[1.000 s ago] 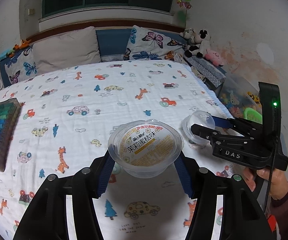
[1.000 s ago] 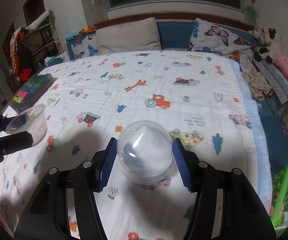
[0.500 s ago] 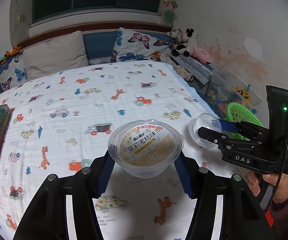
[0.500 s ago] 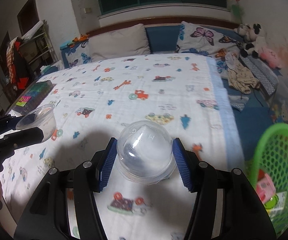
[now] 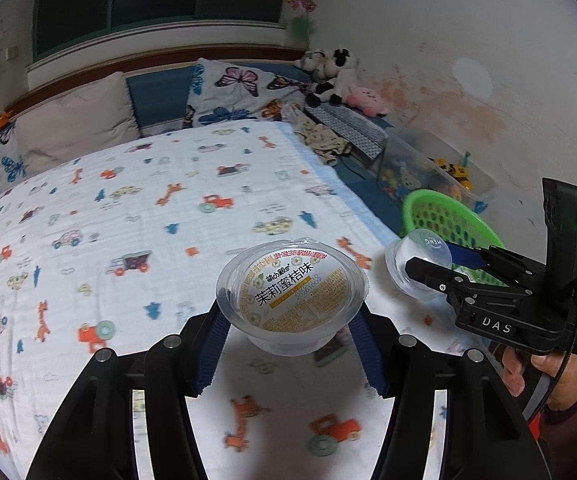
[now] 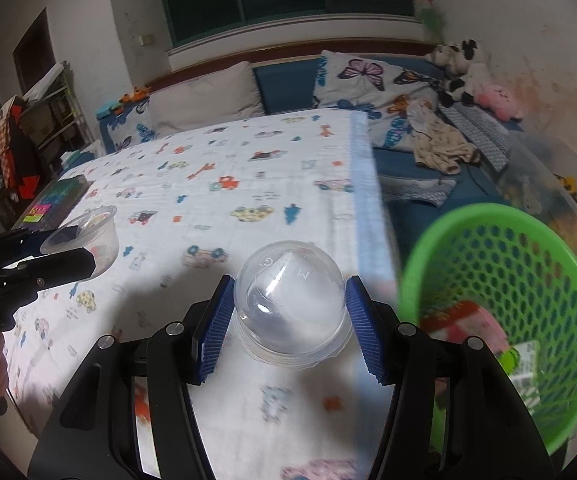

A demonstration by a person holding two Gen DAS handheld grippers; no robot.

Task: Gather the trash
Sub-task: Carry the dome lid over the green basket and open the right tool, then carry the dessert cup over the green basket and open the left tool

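— Left gripper (image 5: pixel 292 344)?
— Jaws part-open, clamped on the jelly cup (image 5: pixel 291 300), above the bed's (image 5: pixel 168 208) right edge
— Right gripper (image 6: pixel 288 332)?
— Clamping a clear dome cup (image 6: pixel 290 308) beside the green basket (image 6: pixel 560 408)

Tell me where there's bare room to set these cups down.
Free: the bedspread between the pillows and the tools, right to its blue edge. Crowded: the dark box at the left edge, the clothes right, and the green basket holding wrappers.

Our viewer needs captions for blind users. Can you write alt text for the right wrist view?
The right gripper holds a clear domed plastic cup in its jaws above a cartoon-print bedsheet. A green mesh basket with some trash sits at right; the left gripper holds another clear cup at left.
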